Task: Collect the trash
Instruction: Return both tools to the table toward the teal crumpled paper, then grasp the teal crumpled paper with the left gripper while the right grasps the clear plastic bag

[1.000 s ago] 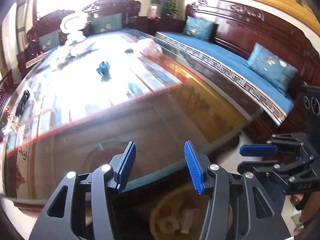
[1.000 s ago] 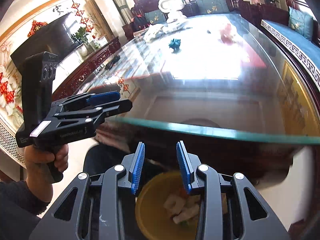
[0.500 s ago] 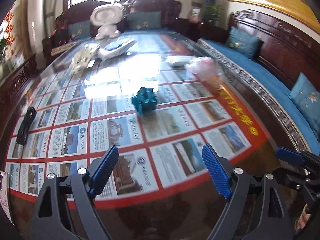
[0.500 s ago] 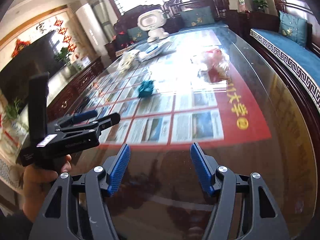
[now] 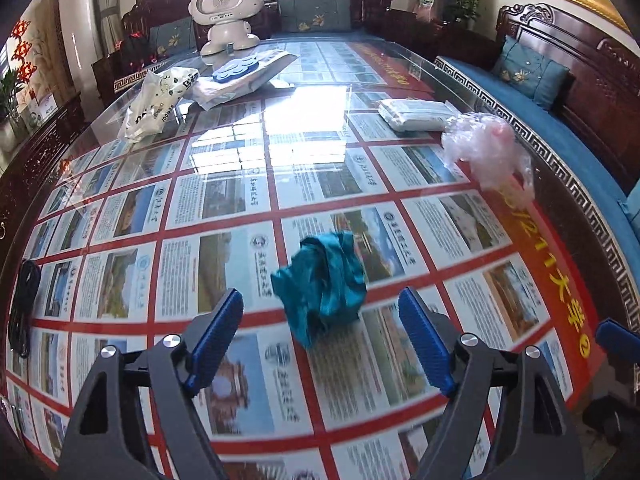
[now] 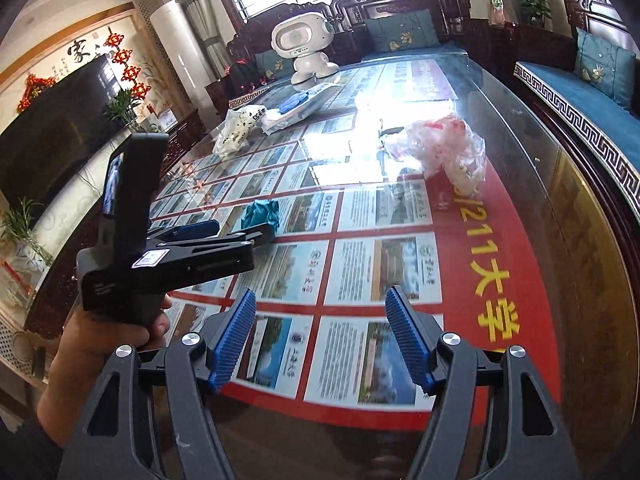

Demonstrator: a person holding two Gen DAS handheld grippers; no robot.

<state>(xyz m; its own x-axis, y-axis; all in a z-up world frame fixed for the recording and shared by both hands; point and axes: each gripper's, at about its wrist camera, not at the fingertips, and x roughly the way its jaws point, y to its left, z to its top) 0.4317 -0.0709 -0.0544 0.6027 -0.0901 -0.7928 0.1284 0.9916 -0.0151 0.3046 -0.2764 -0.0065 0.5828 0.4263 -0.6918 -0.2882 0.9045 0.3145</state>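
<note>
A crumpled teal wad (image 5: 324, 280) lies on the glass table (image 5: 224, 152), just at the tips of my left gripper (image 5: 320, 294). Its jaws are closing, still wide, and the pads stay clear of the wad on both sides. In the right wrist view the same wad (image 6: 262, 216) sits beyond the left gripper (image 6: 224, 232), which a hand (image 6: 100, 344) holds. My right gripper (image 6: 322, 292) hovers over the table's near part, its jaws opening with nothing between them. A crumpled clear-pink plastic bag (image 6: 440, 152) lies farther off to its right.
At the far end stand a white robot toy (image 5: 226, 12), a wipes pack (image 5: 244, 76), a white printed bag (image 5: 156, 104) and a flat white packet (image 5: 416, 114). A black cable (image 5: 24, 304) lies at the left edge. A blue-cushioned bench (image 5: 560, 120) runs along the right.
Both grippers moved from over a yellow bin below the table's near edge to above the tabletop, toward the teal wad. Both pairs of jaws stand wider than a second ago.
</note>
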